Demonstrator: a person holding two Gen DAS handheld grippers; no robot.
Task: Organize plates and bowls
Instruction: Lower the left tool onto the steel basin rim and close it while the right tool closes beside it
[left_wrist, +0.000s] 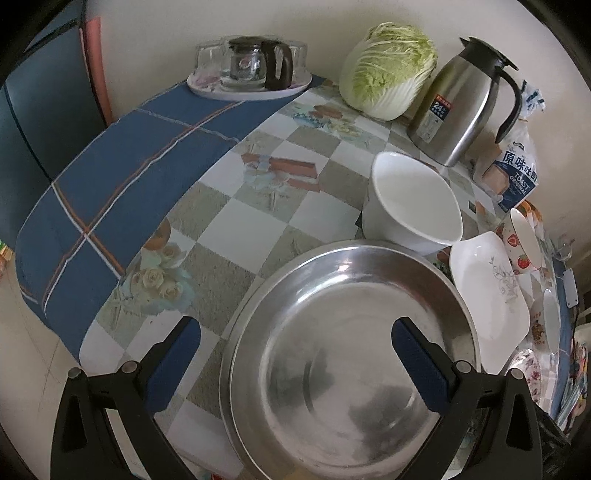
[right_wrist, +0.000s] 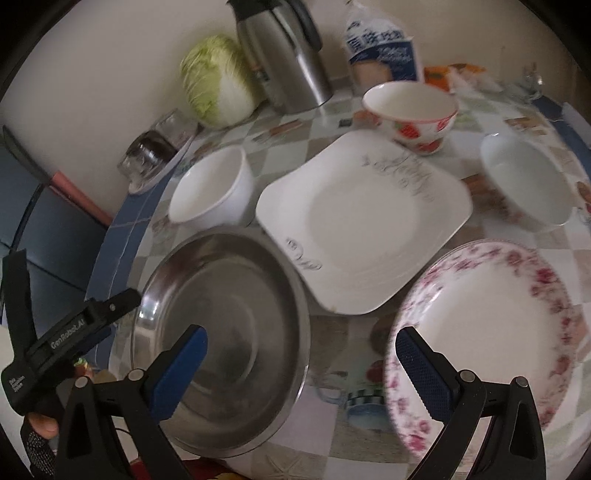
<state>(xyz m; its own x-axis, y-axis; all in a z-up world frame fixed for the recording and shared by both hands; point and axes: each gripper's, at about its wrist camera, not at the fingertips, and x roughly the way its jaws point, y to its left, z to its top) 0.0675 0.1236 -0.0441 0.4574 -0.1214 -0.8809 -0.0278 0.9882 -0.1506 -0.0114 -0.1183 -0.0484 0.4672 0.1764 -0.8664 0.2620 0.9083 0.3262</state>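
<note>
Now steel plate (left_wrist: 343, 354), white bowl (left_wrist: 413, 199), square plate (right_wrist: 365, 218): all empty.

Right tool (right_wrist: 301, 363) gapes wide between steel plate (right_wrist: 221, 343) and floral plate (right_wrist: 487, 332).

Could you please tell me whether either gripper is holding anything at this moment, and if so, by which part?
Nothing is held. The left gripper hangs open over the steel plate, and the right gripper is open between the steel plate and the floral plate.
</note>
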